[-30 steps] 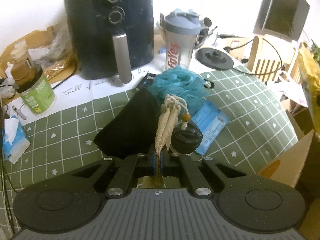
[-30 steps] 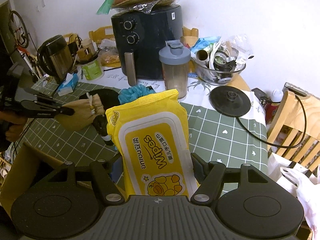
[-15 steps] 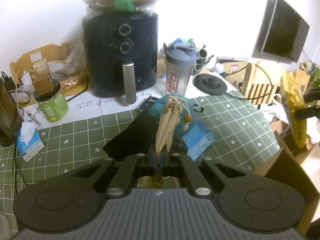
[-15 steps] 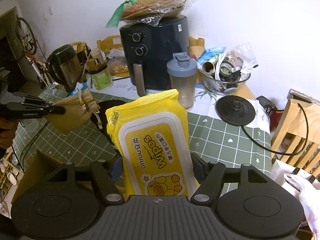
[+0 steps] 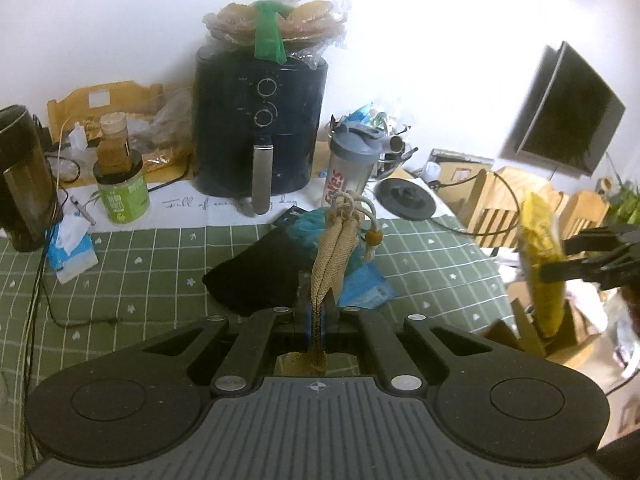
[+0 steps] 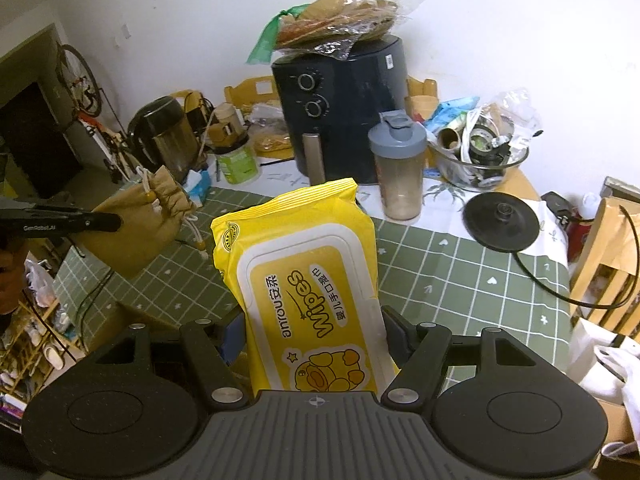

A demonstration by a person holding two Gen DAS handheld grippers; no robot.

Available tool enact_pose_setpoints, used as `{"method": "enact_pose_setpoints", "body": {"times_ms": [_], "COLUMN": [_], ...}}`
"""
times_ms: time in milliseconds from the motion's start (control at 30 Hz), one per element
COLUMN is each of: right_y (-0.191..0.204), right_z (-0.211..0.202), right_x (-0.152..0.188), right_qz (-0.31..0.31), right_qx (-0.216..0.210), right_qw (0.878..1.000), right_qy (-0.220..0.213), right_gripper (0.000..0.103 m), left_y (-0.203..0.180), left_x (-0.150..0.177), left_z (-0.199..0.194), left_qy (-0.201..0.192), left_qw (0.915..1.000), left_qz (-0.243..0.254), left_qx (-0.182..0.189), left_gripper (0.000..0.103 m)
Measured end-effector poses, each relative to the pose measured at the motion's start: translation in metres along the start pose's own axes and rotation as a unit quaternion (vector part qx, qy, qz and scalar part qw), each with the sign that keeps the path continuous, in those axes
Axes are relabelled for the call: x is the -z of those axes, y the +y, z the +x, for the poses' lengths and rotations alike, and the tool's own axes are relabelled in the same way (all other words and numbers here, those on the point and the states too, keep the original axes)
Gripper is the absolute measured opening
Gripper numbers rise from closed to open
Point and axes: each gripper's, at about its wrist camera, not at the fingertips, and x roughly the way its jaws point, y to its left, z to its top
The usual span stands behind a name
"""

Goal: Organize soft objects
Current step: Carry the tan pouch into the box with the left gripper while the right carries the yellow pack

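- We see a table [image 5: 140, 264] under a green checked cloth, crowded along its back edge; a dark air fryer [image 5: 260, 128] stands there with a bag of flat breads on top, probably parked out of the way.
- An open cardboard box [image 5: 524, 328] sits off the table's right edge, below the cloth; we judge it to be where the soft things are going, though its inside is hidden from us.
- We hold a yellow wipes pack [image 6: 308, 292] upright in the right gripper [image 6: 316, 320], jaws set wide and pressed against the pack's two sides; gripping it across the width keeps a floppy pack from folding. In the left wrist view it hangs over the box.
- A black cloth pouch [image 5: 260, 272] lies near the middle of the table, overlapping a teal mesh sponge [image 5: 316, 232] and a blue packet [image 5: 368, 284]; these look like the soft things not yet sorted.
- We carry a tan drawstring bag [image 5: 332, 256] in the left gripper [image 5: 316, 320], jaws fully closed on its thin bottom edge, so the gathered mouth and beaded cords point away from us. It is clear of the table, above the pouch.
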Motion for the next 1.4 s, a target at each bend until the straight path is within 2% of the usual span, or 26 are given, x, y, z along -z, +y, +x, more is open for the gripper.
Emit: {"method": "enact_pose_setpoints", "body": {"times_ms": [333,600,733,867,933,967,1033,1067,1233,1400], "right_y": [0.011,0.010,0.012,0.015,0.017,0.018,0.019,0.019,0.019,0.027], "right_z": [-0.010,-0.020,-0.021,-0.022,-0.022,-0.022,-0.024,-0.025,-0.024,-0.021], "right_x": [0.005,0.009,0.012,0.018,0.021,0.022,0.024,0.025,0.029,0.033], "right_qz": [-0.008,-0.009,-0.011,-0.010,-0.008,-0.008,-0.007,-0.005,0.015,0.012], "right_qx": [-0.033,-0.047,-0.056,-0.066,-0.071,-0.073,-0.078,-0.080,-0.092,-0.108], "right_qw": [0.999,0.999,0.998,0.998,0.997,0.997,0.997,0.997,0.996,0.994], "right_qy": [-0.005,-0.011,-0.011,-0.009,-0.006,-0.005,-0.003,-0.002,0.000,0.008], "right_gripper": [0.071,0.071,0.071,0.071,0.071,0.071,0.071,0.071,0.071,0.071], "left_y": [-0.026,-0.046,-0.047,-0.046,-0.045,-0.043,-0.041,-0.042,-0.057,-0.067], "left_x": [0.017,0.038,0.050,0.061,0.066,0.069,0.074,0.076,0.079,0.082], "left_z": [-0.035,-0.045,-0.039,-0.030,-0.025,-0.022,-0.014,-0.012,-0.018,-0.023], "left_qy": [-0.001,0.014,0.034,0.047,0.046,0.046,0.059,0.065,0.062,0.061], "left_qw": [0.9990,0.9972,0.9927,0.9841,0.9785,0.9748,0.9673,0.9667,0.9807,0.9862], "left_qz": [-0.043,-0.071,-0.113,-0.167,-0.194,-0.210,-0.237,-0.238,-0.185,-0.148], "left_qx": [0.011,0.018,0.024,0.040,0.051,0.058,0.068,0.066,0.006,-0.043], "left_gripper": [0.004,0.004,0.004,0.006,0.014,0.027,0.042,0.045,0.050,0.055]}}
